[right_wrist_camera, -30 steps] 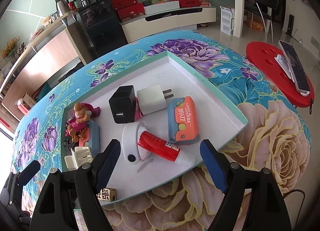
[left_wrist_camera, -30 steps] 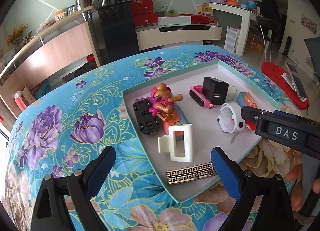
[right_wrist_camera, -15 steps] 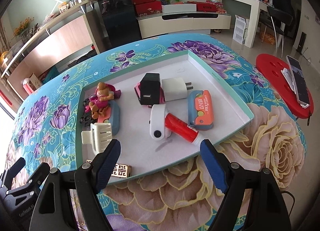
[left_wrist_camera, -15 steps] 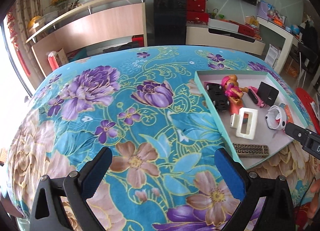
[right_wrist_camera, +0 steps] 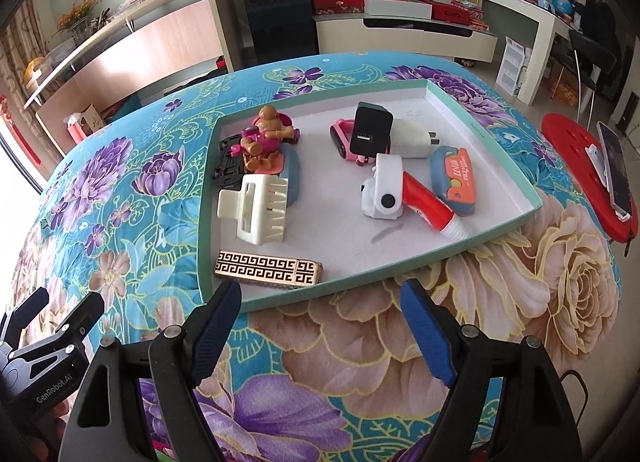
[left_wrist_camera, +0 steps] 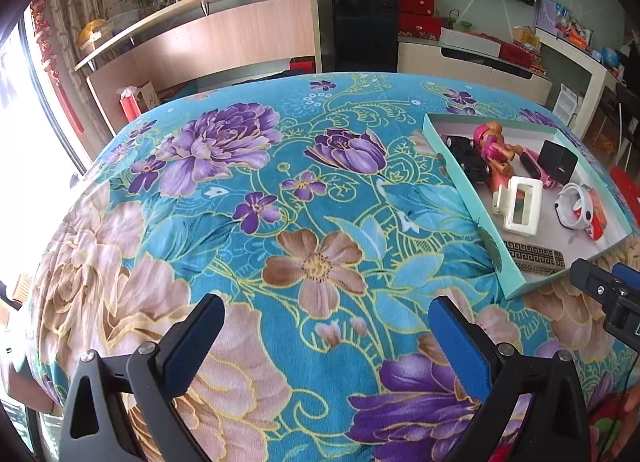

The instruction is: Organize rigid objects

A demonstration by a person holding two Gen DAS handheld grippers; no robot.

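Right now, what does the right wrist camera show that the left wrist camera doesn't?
Right only: the white plug, the whole red tube, and the phone on the red stool. Left only: the bare floral cloth left of the tray. Both: tray, cream hair clip, patterned gold bar, black charger.

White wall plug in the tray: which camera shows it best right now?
Right wrist view: the white wall plug lies in plain sight, prongs visible, behind the black charger. In the left wrist view that charger hides it.
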